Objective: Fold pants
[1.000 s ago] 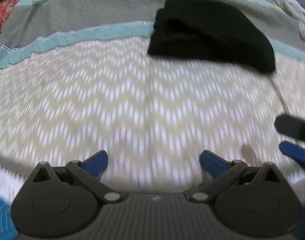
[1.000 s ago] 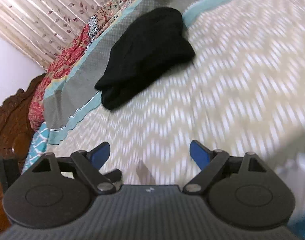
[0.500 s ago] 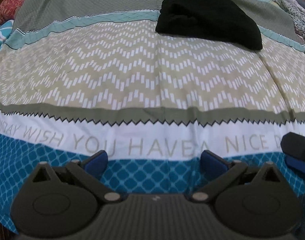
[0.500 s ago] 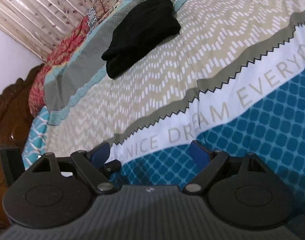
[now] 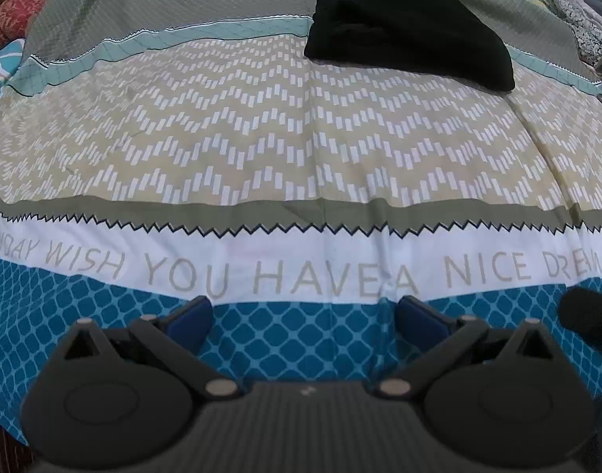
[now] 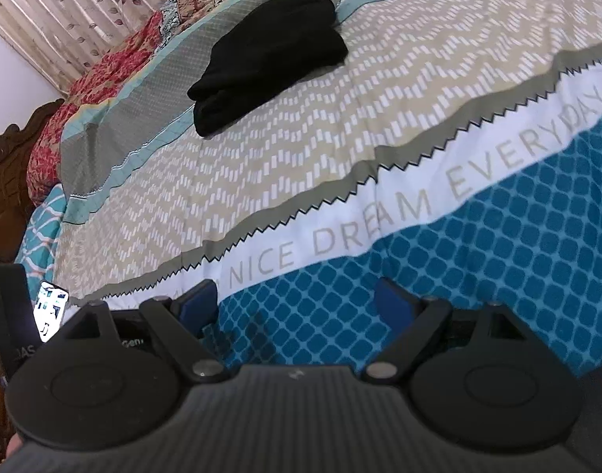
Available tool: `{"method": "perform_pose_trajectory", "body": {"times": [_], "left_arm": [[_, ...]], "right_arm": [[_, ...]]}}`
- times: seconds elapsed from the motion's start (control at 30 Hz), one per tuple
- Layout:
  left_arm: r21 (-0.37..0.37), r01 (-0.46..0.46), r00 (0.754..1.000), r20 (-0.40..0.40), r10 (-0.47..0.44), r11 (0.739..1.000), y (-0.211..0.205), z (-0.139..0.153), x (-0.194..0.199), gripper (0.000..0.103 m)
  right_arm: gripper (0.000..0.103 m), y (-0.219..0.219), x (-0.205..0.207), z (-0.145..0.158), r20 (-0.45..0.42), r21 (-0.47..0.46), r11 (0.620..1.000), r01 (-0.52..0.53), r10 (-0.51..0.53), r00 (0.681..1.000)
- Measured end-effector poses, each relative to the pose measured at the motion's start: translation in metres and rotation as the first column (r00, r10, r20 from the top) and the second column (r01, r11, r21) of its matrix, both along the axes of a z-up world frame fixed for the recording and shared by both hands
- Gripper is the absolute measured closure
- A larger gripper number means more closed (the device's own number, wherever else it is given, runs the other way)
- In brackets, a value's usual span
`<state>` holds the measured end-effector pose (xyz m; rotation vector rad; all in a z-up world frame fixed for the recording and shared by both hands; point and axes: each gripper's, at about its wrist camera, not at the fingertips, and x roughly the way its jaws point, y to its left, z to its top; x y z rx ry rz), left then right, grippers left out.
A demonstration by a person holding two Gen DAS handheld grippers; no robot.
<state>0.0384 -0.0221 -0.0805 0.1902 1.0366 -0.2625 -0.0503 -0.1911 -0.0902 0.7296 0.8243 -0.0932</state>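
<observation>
The black pants (image 5: 411, 31) lie folded in a compact bundle far back on the bed, over the grey and teal stripes of the bedspread. They also show in the right wrist view (image 6: 269, 59), upper middle. My left gripper (image 5: 302, 317) is open and empty, low over the blue-patterned front of the bedspread, far from the pants. My right gripper (image 6: 295, 305) is open and empty too, over the same blue area. Part of the right gripper shows dark at the right edge of the left wrist view (image 5: 588, 315).
The patterned bedspread (image 5: 261, 149) covers the whole bed, with a white lettered band across it. A red patterned pillow (image 6: 103, 79) and a dark wooden headboard (image 6: 9, 165) are at the left. A lit phone screen (image 6: 50, 309) sits by the bed's left edge. Curtains (image 6: 84, 4) hang behind.
Both grippers have pulled back from the pants toward the front of the bed. The pants now look smaller and farther away. Both stay open and empty.
</observation>
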Motion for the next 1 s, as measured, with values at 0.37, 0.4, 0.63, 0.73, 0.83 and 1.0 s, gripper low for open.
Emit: {"method": "perform_pose_trajectory", "body": {"times": [0.37,0.4,0.63,0.73,0.83,1.0], "left_arm": [[-0.003,0.010,0.999,0.035,-0.010,1.000,-0.001,-0.002,0.001,0.000],[-0.006,0.010,0.999,0.036,-0.010,1.000,0.000,-0.002,0.001,0.000],[-0.009,0.006,1.000,0.021,-0.005,1.000,0.001,0.001,0.000,0.000],[-0.015,-0.017,1.000,0.002,0.017,1.000,0.004,0.009,0.002,0.000],[0.009,-0.037,0.996,0.085,0.036,0.999,0.007,0.026,-0.003,0.000],[0.031,-0.044,0.966,0.258,0.035,0.999,0.008,0.060,-0.020,0.000]], "right_arm": [[0.009,0.009,0.000,0.002,-0.017,-0.055,0.997,-0.059,0.058,0.998],[0.008,0.009,0.000,0.001,-0.016,-0.054,0.997,-0.059,0.059,0.998],[0.007,0.013,0.000,0.005,-0.016,-0.062,0.996,-0.064,0.063,0.998],[0.007,0.018,-0.001,0.016,0.013,-0.126,0.989,-0.075,0.078,0.997],[0.007,0.018,-0.006,0.032,0.068,-0.179,0.982,-0.063,0.076,0.995],[0.003,0.010,-0.018,0.058,0.136,-0.200,0.979,-0.026,0.054,0.989]]}}
